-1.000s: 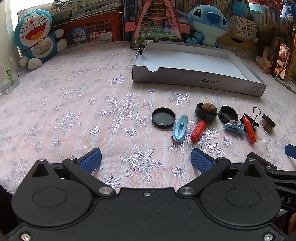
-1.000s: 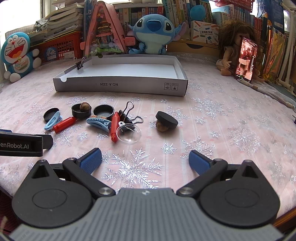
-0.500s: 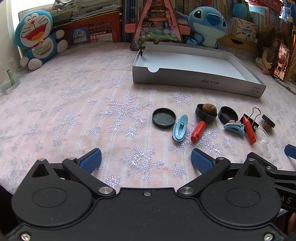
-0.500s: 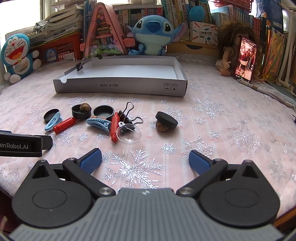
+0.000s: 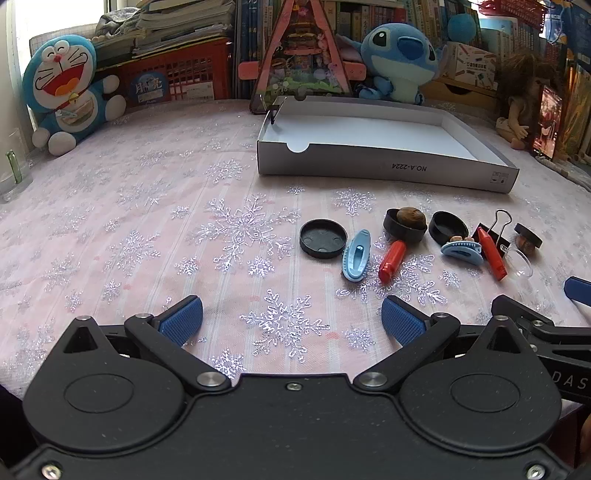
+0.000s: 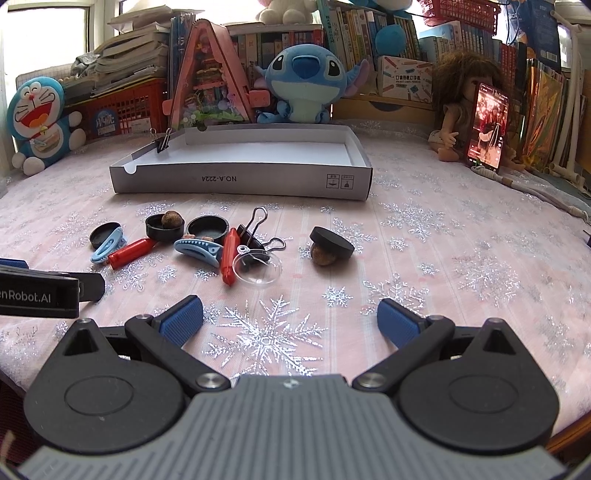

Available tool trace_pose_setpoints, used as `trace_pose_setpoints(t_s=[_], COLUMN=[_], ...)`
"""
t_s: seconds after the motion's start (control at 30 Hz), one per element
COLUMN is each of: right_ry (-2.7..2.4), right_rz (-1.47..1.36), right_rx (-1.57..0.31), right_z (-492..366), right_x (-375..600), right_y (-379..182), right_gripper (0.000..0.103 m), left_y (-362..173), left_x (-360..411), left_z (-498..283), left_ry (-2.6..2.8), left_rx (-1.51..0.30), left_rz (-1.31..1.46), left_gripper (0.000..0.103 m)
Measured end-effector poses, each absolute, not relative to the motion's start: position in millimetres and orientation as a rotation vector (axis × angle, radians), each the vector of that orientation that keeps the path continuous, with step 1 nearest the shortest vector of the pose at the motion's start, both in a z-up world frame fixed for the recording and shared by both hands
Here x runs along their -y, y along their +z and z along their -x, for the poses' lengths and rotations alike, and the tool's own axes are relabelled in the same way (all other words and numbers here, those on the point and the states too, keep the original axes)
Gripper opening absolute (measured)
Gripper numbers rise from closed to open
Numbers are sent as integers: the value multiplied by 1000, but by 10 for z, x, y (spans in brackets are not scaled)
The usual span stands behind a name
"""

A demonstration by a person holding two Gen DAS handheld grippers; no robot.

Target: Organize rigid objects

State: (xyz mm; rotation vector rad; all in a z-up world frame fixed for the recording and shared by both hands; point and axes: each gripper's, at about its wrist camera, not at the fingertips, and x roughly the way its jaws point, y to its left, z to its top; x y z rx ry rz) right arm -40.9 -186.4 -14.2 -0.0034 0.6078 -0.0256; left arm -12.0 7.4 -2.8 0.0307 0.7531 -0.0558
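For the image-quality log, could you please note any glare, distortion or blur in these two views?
Left wrist: window blown out white, fisheye bends the box, objects sharp. Right wrist: window overexposed, phone screen glows red, corners vignetted, no motion blur.

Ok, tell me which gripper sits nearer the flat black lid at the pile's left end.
Left. The left gripper hangs just short of the flat black lid, which lies ahead between its fingers. The right gripper sits farther right, lid far left.
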Motion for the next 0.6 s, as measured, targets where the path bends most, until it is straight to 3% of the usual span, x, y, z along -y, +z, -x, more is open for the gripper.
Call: trace_pose_setpoints(t_s=[0.37,0.47,0.6], right_ry=[-32,-12,1], right_rz=[4,4,-4], right_rx=[-573,-549,-527], right_z=[426,453,478], right_x=[1843,1840,1858], right_y=[-183,-175,-141], right_gripper=[103,100,87], left_y=[-8,23,64], left_x=[-97,-107,-107], left_z=[98,127,153], left_ry=[-80,-98,-106], left_rx=[-759,-743,-713], left_rz=[-22,-8,-7], left_gripper=[101,90,66])
